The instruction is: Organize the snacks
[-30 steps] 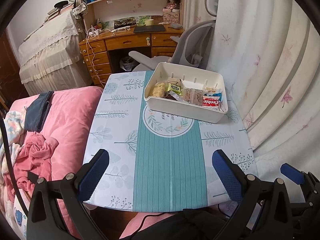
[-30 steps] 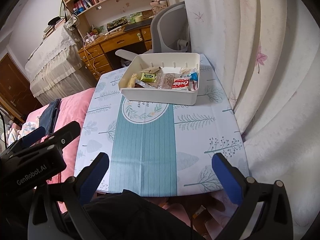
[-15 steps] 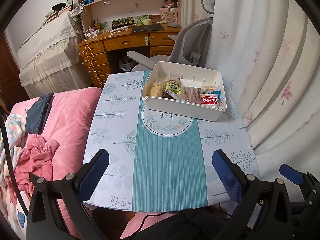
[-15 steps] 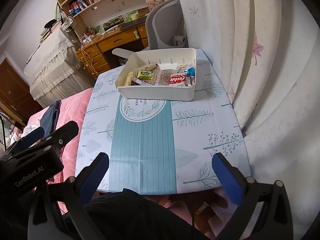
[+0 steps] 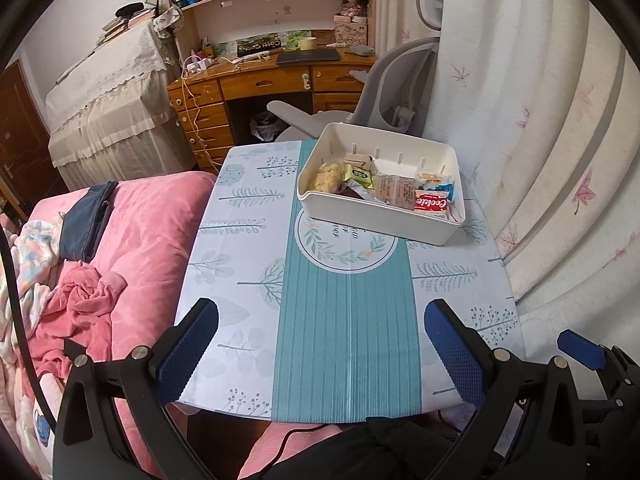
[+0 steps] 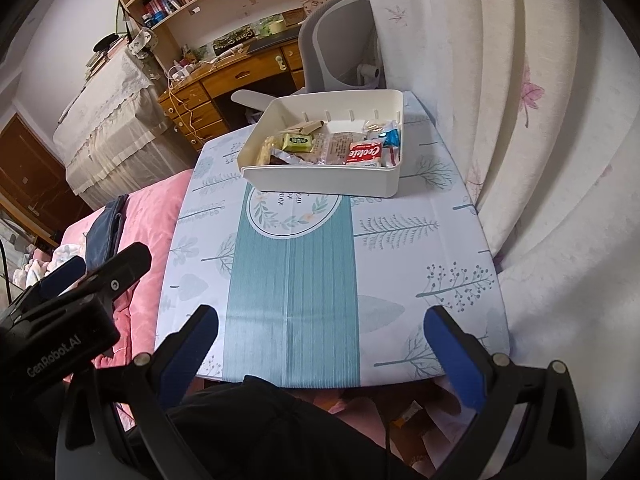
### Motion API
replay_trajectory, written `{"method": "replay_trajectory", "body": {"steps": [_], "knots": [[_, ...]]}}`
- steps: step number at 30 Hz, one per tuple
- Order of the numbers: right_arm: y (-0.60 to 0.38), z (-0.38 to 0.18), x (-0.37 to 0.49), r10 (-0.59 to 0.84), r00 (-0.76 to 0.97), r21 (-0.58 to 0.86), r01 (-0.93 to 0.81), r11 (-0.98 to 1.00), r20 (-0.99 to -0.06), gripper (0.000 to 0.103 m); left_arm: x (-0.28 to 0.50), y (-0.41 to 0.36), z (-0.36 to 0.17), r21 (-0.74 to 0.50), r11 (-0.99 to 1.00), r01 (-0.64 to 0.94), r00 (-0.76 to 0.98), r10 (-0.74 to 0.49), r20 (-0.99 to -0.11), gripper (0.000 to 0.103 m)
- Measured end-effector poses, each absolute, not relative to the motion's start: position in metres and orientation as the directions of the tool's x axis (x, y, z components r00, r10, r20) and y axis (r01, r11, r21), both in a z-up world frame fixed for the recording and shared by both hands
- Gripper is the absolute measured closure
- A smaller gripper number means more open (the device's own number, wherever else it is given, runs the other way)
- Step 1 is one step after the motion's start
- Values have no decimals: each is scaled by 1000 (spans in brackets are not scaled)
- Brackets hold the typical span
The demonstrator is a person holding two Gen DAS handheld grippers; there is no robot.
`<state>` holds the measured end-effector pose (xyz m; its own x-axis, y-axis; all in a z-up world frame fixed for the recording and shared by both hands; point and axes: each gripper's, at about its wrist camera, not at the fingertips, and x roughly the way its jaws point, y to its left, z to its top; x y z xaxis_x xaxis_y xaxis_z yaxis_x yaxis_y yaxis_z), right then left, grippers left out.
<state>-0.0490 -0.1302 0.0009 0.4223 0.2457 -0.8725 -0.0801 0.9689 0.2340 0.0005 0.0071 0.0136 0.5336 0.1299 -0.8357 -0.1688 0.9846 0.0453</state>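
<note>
A white plastic bin (image 5: 384, 218) (image 6: 320, 182) stands at the far right of the small table. Inside lie several wrapped snacks, among them a red cookie pack (image 5: 431, 203) (image 6: 365, 153), a green packet (image 5: 359, 176) (image 6: 298, 142) and a pale yellow snack (image 5: 326, 178). My left gripper (image 5: 320, 346) is open and empty above the table's near edge. Likewise open and empty, my right gripper (image 6: 320, 350) hangs over the near edge, well short of the bin. The left gripper's body (image 6: 72, 300) shows at the left of the right wrist view.
The table carries a teal and white leaf-print cloth (image 5: 344, 312). A pink quilted bed (image 5: 120, 248) with clothes lies to the left. Floral curtains (image 5: 560, 160) hang close on the right. A grey office chair (image 5: 384, 92) and a wooden desk (image 5: 260, 84) stand behind.
Both grippers have drawn slightly back and up from the table, so the bin looks a little farther off. Both jaws stayed open and the snacks have not moved.
</note>
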Motion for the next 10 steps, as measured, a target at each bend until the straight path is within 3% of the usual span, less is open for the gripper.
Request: {"method": "replay_trajectory", "body": {"steps": [10], "knots": [[-126,-6,-35,265,403,243,-105,964,-876,0,0,19,11,59,972,-226,530,174,-830,1]]}}
